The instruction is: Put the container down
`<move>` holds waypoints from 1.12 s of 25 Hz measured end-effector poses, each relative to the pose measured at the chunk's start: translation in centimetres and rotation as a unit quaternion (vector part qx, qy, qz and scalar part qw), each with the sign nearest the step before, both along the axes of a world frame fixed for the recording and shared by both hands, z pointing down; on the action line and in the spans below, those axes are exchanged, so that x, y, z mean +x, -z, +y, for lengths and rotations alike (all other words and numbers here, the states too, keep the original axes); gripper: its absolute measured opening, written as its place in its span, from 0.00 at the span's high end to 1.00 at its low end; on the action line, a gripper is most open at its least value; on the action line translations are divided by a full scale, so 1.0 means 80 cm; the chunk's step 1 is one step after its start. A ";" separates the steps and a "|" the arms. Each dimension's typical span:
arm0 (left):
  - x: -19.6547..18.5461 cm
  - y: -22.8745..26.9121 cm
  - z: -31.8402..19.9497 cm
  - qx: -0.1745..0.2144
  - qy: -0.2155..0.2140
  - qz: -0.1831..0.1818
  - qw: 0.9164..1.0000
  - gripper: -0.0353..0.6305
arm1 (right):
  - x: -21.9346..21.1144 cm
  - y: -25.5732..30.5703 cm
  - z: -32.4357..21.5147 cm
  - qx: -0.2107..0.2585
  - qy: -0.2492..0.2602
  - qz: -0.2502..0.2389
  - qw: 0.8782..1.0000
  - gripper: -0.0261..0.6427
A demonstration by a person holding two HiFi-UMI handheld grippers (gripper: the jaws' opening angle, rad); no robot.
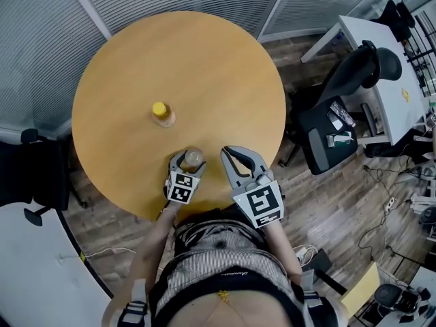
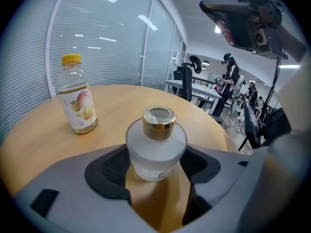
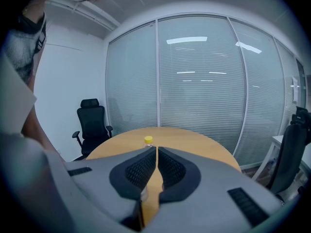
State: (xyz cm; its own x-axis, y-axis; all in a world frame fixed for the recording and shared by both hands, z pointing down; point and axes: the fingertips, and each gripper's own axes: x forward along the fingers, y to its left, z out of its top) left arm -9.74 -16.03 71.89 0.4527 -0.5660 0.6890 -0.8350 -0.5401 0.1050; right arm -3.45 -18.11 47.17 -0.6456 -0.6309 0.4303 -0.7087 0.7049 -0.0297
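The container (image 1: 193,157), a frosted white jar with a gold cap, is being held between the jaws of the left gripper (image 1: 190,165). In the left gripper view the container (image 2: 156,148) is being clasped on both sides by the dark ribbed pads (image 2: 109,166) of the left gripper (image 2: 156,165), and it is being kept upright. Whether its base is being rested on the table (image 2: 116,108) cannot be told. In the head view it is being held over the near edge of the round wooden table (image 1: 204,60), just in front of the person.

The right gripper (image 1: 236,157) is being held just beside the left one, over the same near edge. In the right gripper view its jaws are being kept almost together, with only a thin slit between the pads and nothing in them (image 3: 156,153).

A clear bottle (image 1: 162,112) with a yellow cap is being left standing near the middle of the table, well apart from the container. It is being shown at the left of the left gripper view (image 2: 77,100), and only its cap is being shown above the jaws in the right gripper view (image 3: 148,140).

A black chair (image 1: 340,111) is being kept beside the table, at a white desk (image 1: 371,53).
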 end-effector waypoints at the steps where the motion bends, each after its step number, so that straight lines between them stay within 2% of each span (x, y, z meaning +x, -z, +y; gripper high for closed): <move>1: 0.001 0.000 0.000 0.001 -0.001 -0.001 1.000 0.44 | 0.001 0.000 0.000 0.000 -0.001 0.000 1.000 0.93; 7: 0.003 -0.001 0.003 0.011 -0.017 -0.024 1.000 0.44 | 0.006 -0.003 0.001 0.000 -0.006 0.002 1.000 0.93; 19: 0.004 -0.004 0.003 0.014 -0.017 -0.016 1.000 0.44 | 0.015 -0.004 0.012 0.002 -0.004 0.004 1.000 0.93; 22: 0.004 -0.008 0.001 0.007 -0.015 -0.012 1.000 0.44 | 0.019 -0.005 0.013 0.002 -0.006 0.006 1.000 0.93; 26: 0.002 -0.023 0.014 -0.021 -0.028 -0.040 0.999 0.44 | 0.020 -0.008 0.015 0.001 -0.010 0.007 1.000 0.93; 28: 0.001 -0.027 0.017 -0.029 -0.024 -0.042 0.998 0.44 | 0.021 -0.009 0.017 0.000 -0.010 0.008 1.000 0.93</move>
State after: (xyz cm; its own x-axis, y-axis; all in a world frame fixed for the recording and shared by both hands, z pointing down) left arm -9.64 -14.64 74.03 0.4179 -0.5033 0.7563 -0.8154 -0.5748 0.0681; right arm -1.79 -16.76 47.89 -0.6264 -0.6429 0.4408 -0.7226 0.6910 -0.0192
